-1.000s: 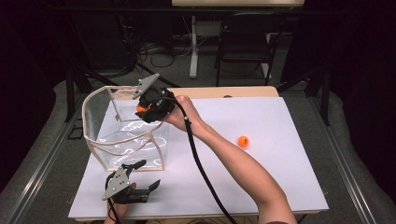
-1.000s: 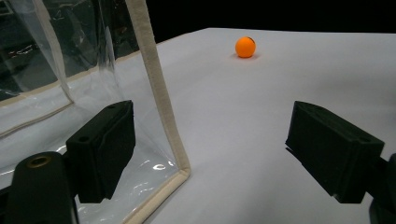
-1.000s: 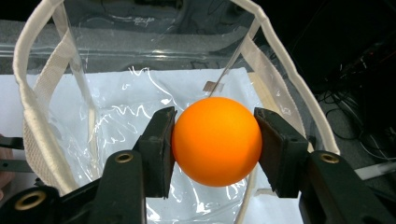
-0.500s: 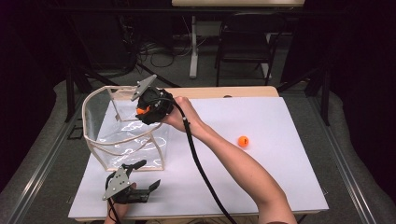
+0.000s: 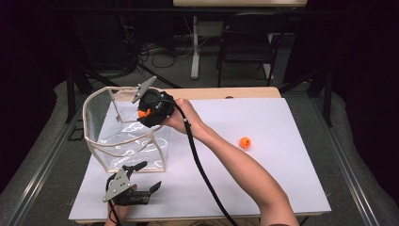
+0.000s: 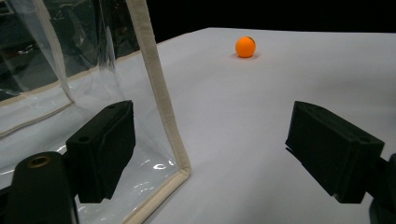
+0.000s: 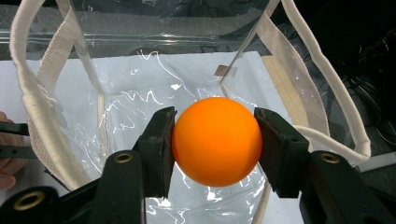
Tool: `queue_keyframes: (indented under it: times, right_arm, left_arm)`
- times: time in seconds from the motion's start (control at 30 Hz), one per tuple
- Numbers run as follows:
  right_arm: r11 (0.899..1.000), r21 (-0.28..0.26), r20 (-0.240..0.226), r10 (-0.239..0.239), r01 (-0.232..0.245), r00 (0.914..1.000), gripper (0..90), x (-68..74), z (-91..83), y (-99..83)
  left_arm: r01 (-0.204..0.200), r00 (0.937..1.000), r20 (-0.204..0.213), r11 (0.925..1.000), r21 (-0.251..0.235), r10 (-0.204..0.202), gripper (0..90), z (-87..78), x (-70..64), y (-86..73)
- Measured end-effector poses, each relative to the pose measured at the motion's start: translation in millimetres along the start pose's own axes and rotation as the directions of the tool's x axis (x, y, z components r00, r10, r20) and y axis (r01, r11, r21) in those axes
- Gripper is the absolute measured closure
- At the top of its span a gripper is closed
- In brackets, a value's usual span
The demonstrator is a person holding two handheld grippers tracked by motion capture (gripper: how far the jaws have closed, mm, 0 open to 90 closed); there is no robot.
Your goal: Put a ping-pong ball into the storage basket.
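Orange ball (image 7: 216,141) in right tool (image 7: 215,140), over clear bag (image 7: 42,112)

lab or studio: dark curtains (image 5: 362,70), floor cables (image 5: 155,52).

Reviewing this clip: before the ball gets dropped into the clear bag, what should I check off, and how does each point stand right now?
1. Ball held firmly: ok. The right gripper has both jaws pressed on the orange ball.
2. Ball above the opening: ok. The clear bag gapes below it, rim spread wide.
3. Bag floor free: ok, nothing lying inside.
4. Bag standing upright: ok in the high view.
5. Left gripper out of the way: ok, open, by the bag's near corner, gripping nothing.
6. Second ball accounted for: ok, resting on the white table.
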State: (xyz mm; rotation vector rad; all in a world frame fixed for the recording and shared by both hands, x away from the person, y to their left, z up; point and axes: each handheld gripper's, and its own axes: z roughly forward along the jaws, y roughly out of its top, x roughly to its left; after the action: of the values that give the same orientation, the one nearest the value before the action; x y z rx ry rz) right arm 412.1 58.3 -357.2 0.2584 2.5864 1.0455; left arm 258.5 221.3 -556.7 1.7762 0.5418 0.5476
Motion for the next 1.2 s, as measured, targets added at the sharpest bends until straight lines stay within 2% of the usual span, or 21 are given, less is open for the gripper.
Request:
queue_keyframes:
  times: [0.4, 0.5, 0.63, 0.67, 0.97, 1.2]
  right_arm:
    - [1.000, 0.014, -0.008, 0.002, -0.001, 1.0000, 49.0, 0.5, 2.2, -1.0]
    - [1.000, 0.015, -0.008, 0.007, -0.007, 0.9999, 44.1, 0.6, 1.9, -1.3]
    - [0.999, -0.006, -0.008, 0.045, -0.045, 0.9990, 26.8, -3.0, -1.6, -2.2]
    - [0.998, -0.030, 0.006, 0.061, -0.061, 0.9981, 19.1, -4.3, -4.9, -3.2]
    - [0.989, -0.091, -0.014, 0.114, -0.114, 0.9934, 10.7, -14.0, -24.4, -12.7]
    - [0.987, -0.101, -0.022, 0.126, -0.127, 0.9918, 7.7, -17.1, -33.9, -21.7]
  left_arm:
    - [-0.001, 1.0000, 0.000, 1.0000, 0.001, 0.001, 15.7, 0.1, -0.1, 0.1]
    - [-0.003, 1.0000, 0.001, 1.0000, 0.003, 0.003, 15.7, -0.1, -0.1, 0.1]
    - [0.003, 1.0000, -0.001, 1.0000, 0.001, -0.003, 15.7, -0.1, -0.4, 0.0]
    - [-0.003, 1.0000, -0.001, 1.0000, 0.004, 0.003, 15.7, -0.3, -0.2, 0.1]
    - [-0.002, 1.0000, 0.001, 1.0000, 0.004, 0.002, 15.7, 0.4, -0.2, -0.1]
    - [-0.004, 1.0000, 0.001, 1.0000, 0.004, 0.004, 15.7, 0.5, -0.3, 0.1]
